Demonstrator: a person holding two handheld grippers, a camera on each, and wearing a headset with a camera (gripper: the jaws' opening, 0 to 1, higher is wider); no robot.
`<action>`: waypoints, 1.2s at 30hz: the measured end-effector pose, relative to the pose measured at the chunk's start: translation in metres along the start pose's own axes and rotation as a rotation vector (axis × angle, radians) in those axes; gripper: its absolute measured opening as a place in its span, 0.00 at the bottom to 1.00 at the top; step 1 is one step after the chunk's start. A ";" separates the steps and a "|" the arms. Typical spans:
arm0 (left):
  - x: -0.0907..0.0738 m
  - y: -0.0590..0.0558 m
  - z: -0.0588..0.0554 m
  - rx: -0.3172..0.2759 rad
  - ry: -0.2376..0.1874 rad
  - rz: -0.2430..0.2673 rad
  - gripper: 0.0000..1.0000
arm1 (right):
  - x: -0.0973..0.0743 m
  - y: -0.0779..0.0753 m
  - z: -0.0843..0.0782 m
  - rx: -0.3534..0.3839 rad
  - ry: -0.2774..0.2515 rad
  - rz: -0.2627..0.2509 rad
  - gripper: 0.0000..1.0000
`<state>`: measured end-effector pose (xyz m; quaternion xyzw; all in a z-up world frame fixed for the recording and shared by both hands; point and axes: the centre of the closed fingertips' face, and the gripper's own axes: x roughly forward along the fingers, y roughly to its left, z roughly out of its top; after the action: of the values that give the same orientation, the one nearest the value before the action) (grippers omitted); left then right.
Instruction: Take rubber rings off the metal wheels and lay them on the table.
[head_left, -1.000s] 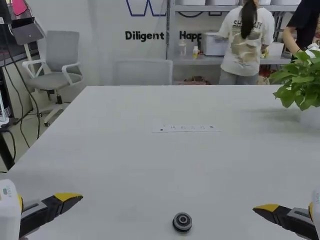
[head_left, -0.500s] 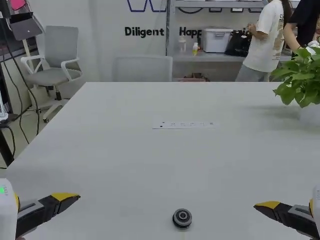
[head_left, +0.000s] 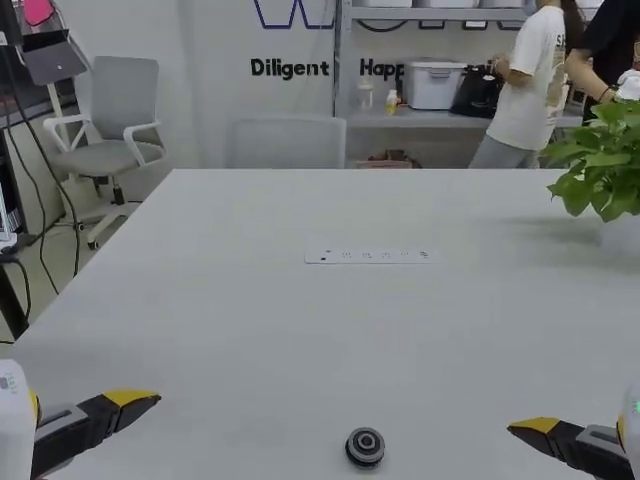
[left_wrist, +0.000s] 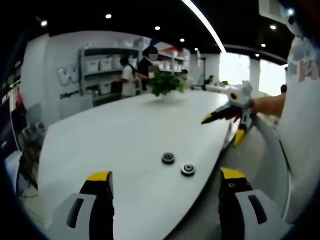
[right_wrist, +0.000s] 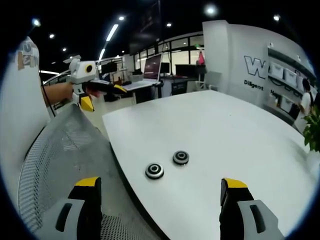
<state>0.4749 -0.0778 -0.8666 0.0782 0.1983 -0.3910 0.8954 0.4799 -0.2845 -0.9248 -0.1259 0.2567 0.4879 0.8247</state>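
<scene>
Two small metal wheels with dark rubber rings lie near the table's front edge. In the left gripper view they are one wheel (left_wrist: 168, 158) and a second wheel (left_wrist: 188, 170); in the right gripper view, one wheel (right_wrist: 181, 157) and the other (right_wrist: 154, 170). The head view has a wheel (head_left: 365, 446) at the bottom middle. My left gripper (left_wrist: 166, 175) is open and empty, left of the wheels (head_left: 135, 400). My right gripper (right_wrist: 162, 182) is open and empty, to their right (head_left: 530, 428). Both are held off the table edge.
The grey table (head_left: 380, 330) carries a white power strip (head_left: 372, 256) at its middle and a potted plant (head_left: 600, 165) at the far right. Office chairs (head_left: 110, 120) stand behind it. People (head_left: 525, 80) stand at the shelves. A mesh chair (right_wrist: 65, 145) is close by.
Both grippers and the wheel stay about where they were; the right gripper sits slightly lower. A person at the shelves has walked to the right.
</scene>
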 end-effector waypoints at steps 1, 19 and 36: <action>0.000 0.000 0.000 0.002 0.001 -0.001 0.88 | 0.000 0.000 0.000 0.000 0.002 0.002 0.99; -0.002 0.003 0.011 0.028 0.009 0.000 0.88 | -0.002 0.002 0.000 -0.004 0.012 0.017 0.99; -0.003 0.004 0.015 0.022 0.005 0.000 0.87 | -0.006 -0.002 0.008 -0.003 0.000 0.015 0.99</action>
<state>0.4804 -0.0777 -0.8523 0.0891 0.1960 -0.3928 0.8941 0.4815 -0.2861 -0.9148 -0.1252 0.2568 0.4946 0.8208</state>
